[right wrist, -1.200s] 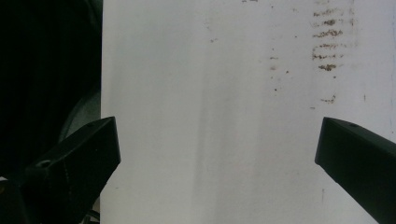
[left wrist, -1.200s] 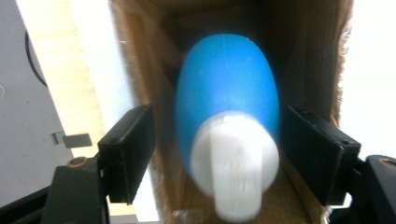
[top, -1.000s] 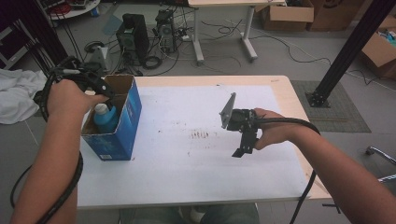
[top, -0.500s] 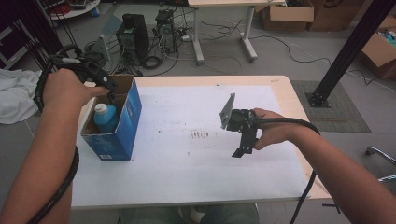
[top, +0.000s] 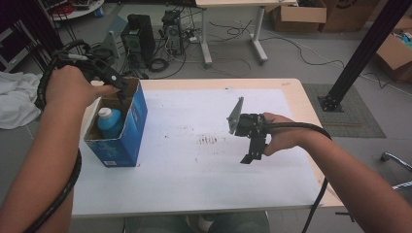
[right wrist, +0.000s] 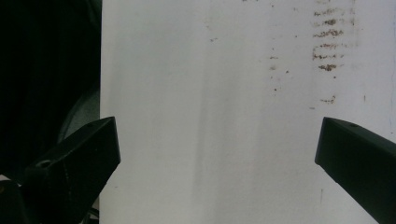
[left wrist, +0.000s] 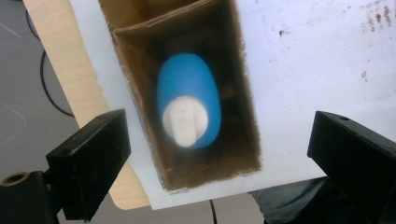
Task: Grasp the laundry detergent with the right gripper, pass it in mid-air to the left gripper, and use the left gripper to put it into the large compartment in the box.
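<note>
1. Spreading across the whole work area, the white-covered table (top: 194, 179) gives a flat, bare surface, so the carton can stand steady near its left edge, within easy reach of the person's left hand.
2. Standing upright with its top flaps folded back, the blue cardboard box (top: 127, 130) keeps its mouth facing straight up, which lets a bottle be lowered in from above.
3. Resting inside that box, the blue bottle (left wrist: 188, 99) with its white cap (left wrist: 185, 122) stands upright on the bottom, cap up, fenced by the cardboard walls so it cannot tip.
4. Hovering over the box mouth, the left gripper (left wrist: 215, 154) looks straight down on the bottle; its jaws have just been opening and now stand released, well clear of the bottle on either side, with nothing pressed between them. I judge the bottle has been let go into the box.
5. Waiting over the bare middle of the table, the right gripper (top: 252, 158) points downward with its jaws spread wide and empty, apparently parked out of the way.
</note>
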Demonstrator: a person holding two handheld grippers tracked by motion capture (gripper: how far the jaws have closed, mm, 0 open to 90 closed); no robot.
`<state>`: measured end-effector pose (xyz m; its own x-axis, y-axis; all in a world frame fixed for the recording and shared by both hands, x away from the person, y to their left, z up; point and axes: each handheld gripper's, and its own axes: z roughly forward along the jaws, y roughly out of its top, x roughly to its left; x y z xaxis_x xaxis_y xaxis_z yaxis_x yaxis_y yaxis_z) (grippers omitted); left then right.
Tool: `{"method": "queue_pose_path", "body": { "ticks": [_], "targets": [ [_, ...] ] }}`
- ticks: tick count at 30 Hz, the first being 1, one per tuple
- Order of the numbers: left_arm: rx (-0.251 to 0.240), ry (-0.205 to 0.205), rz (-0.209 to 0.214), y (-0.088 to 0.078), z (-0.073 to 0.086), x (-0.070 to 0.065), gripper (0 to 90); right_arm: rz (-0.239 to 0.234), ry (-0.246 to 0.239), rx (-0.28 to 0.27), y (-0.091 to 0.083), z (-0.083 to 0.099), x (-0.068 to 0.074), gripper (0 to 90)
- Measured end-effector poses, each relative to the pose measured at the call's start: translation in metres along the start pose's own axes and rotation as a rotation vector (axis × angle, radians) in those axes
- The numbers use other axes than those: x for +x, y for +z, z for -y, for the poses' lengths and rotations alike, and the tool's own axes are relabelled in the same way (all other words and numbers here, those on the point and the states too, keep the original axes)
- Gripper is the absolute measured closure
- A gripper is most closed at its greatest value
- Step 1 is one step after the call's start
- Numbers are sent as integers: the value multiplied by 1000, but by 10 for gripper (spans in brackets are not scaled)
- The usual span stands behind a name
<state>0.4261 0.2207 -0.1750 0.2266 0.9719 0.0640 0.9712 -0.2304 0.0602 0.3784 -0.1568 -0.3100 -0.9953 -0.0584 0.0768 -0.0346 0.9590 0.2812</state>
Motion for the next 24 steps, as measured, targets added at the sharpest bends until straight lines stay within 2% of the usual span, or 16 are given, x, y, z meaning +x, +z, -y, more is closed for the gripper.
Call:
{"method": "queue_pose_path", "body": {
  "ticks": [3, 4, 6, 11, 15, 16, 17, 18, 19, 21, 24],
  "targets": [
    [-5, 11, 1, -2, -1, -3, 60, -1, 0, 0, 0, 0, 0, 0],
    [-5, 27, 4, -5, -3, -7, 60, 0, 0, -1, -1, 0, 0, 0],
    [-7, 28, 8, -6, -3, -9, 58, 2, 2, -2, -1, 1, 0, 0],
    [-12, 88, 30, -9, -6, -24, 32, 2, 5, -4, -2, 1, 0, 0],
    [-18, 169, 70, -11, -7, -37, 2, 2, 10, -6, -2, 2, 0, 0],
    [-18, 207, 81, -12, -8, -43, 2, 2, 11, -3, -3, 2, 0, 0],
    [-18, 207, 81, -12, -8, -43, 2, 2, 11, -3, -3, 2, 0, 0],
    [-16, 248, 95, -12, -9, -51, 1, 1, 9, -3, -3, 2, 0, 0],
    [-16, 248, 95, -12, -9, -51, 1, 1, 9, -3, -3, 2, 0, 0],
    [-15, 307, 115, -12, -10, -60, 1, 2, 7, 0, -3, 2, 0, 0],
    [-7, 415, 164, -11, -11, -73, 1, 3, 11, 6, -3, 2, -1, 0]
  ]
}}
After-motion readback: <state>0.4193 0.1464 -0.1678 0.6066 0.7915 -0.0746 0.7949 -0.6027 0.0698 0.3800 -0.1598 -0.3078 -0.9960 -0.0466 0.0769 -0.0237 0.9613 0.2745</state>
